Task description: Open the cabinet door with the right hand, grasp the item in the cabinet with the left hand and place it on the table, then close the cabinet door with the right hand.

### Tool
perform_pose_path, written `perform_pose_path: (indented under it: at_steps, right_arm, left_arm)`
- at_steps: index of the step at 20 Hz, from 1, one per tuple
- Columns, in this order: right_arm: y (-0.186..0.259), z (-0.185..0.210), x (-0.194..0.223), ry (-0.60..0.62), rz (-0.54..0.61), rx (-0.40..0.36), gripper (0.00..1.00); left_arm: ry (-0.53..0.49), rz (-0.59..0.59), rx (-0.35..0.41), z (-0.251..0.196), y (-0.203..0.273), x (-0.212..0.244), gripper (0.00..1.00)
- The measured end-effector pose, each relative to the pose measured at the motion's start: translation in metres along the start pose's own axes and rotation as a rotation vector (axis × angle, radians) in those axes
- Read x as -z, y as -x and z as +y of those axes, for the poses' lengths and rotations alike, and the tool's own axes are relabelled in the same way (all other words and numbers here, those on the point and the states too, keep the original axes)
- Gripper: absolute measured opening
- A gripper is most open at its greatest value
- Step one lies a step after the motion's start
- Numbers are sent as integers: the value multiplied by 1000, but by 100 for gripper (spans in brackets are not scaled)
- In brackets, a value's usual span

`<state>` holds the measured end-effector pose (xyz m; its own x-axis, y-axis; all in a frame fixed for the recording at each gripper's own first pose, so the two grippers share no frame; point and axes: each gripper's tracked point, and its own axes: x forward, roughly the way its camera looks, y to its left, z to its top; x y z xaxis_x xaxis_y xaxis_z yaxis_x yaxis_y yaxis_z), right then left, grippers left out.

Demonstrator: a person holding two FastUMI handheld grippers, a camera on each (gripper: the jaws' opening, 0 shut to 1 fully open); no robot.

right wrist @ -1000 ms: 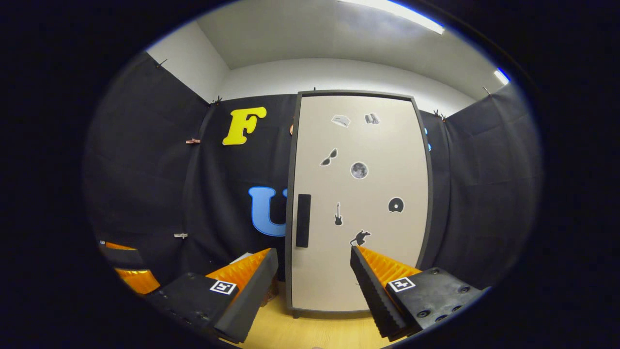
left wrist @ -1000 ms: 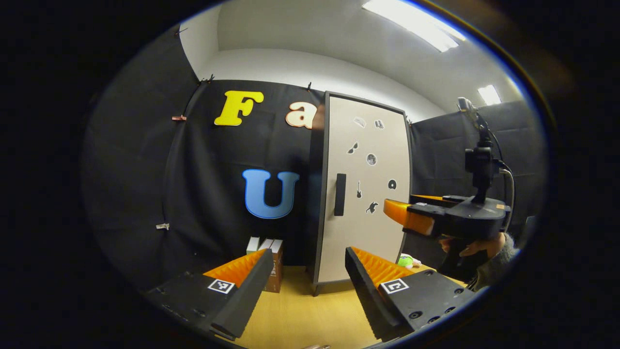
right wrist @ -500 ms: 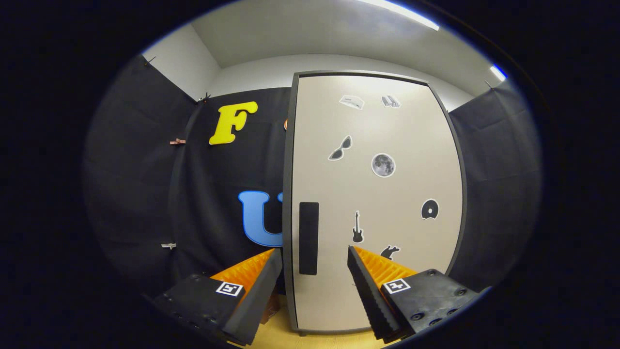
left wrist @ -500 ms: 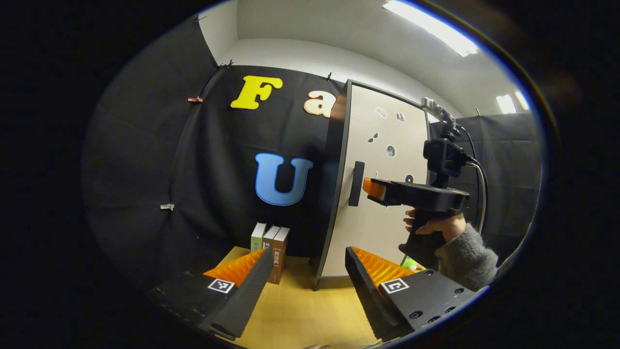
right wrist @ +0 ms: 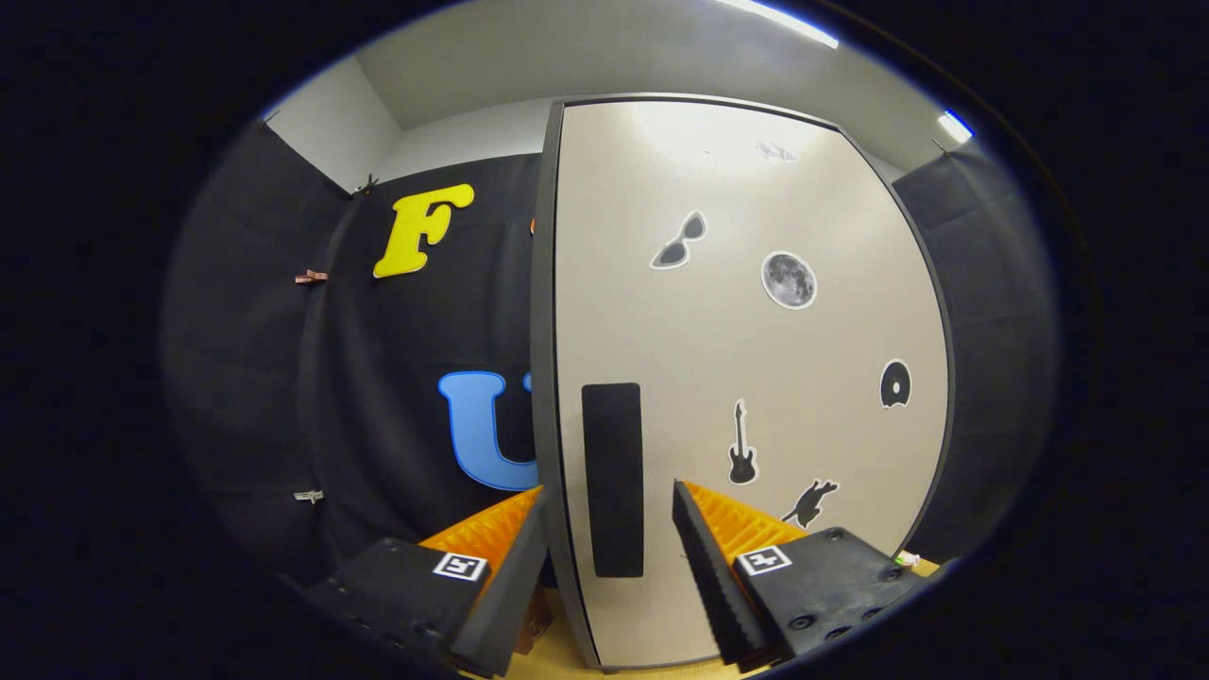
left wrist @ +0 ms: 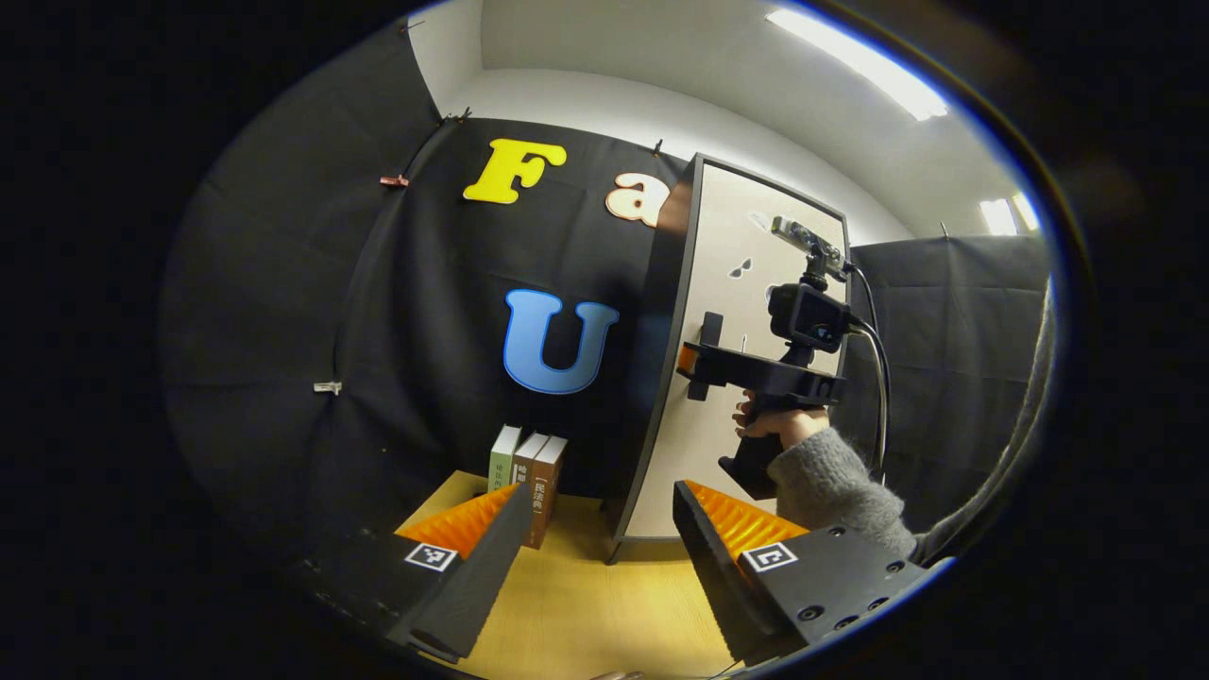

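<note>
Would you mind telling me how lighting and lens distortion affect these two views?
Right gripper view: ceiling light washes out the top of the cabinet door, fading its upper stickers; the fisheye bows the door's edges. Left gripper view: a bright ceiling strip, straight door edges curve, yet the books stay sharp.
</note>
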<state>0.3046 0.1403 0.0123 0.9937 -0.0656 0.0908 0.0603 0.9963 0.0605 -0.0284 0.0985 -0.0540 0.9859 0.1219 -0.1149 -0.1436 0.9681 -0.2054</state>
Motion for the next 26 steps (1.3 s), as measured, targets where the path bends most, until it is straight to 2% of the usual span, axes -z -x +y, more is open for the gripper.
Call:
perform_pose_path:
  at_steps: [1,3,4,6,8,10,11,13,14,15,16,17,18,19,22,26]
  right_arm:
    - [-5,-2,1,8,-7,12,63]
    - [-13,-3,3,3,-8,24,53]
    - [-17,-3,4,0,-3,22,58]
    - [-20,4,7,-13,5,0,57]
    - [-20,3,6,25,-5,25,38]
    - [-23,3,7,61,-13,45,38]
    - [-20,3,8,55,-4,47,31]
    - [-22,2,9,47,10,38,31]
    - [-21,3,8,63,5,35,19]
    - [-21,2,10,82,12,31,18]
    - [-20,2,9,93,17,27,12]
    - [-20,1,10,89,29,25,19]
    - [-20,3,10,79,37,20,19]
    - [-16,2,10,78,43,12,6]
    - [0,4,8,84,46,-21,6]
    - [43,-4,-4,58,69,-106,6]
  left_arm:
    - [9,-2,2,0,1,-1,94]
    - [6,-2,-6,1,1,0,94]
    - [0,0,-10,1,1,0,94]
    - [-5,4,-15,4,0,0,94]
    - [-6,4,-19,4,1,1,94]
    - [-15,1,-26,6,4,0,94]
    - [-17,-1,-29,8,5,-1,94]
    - [-20,1,-33,9,8,-1,94]
    - [-19,0,-33,10,10,-1,94]
    - [-18,-1,-30,10,13,-2,94]
    - [-20,-4,-28,10,16,-3,94]
    - [-26,-8,-29,10,20,-5,94]
    - [-33,-15,-30,12,25,-7,94]
    - [-36,-22,-32,14,29,-10,94]
    - [-37,-32,-28,17,39,-13,94]
    - [-46,-21,9,9,59,-7,94]
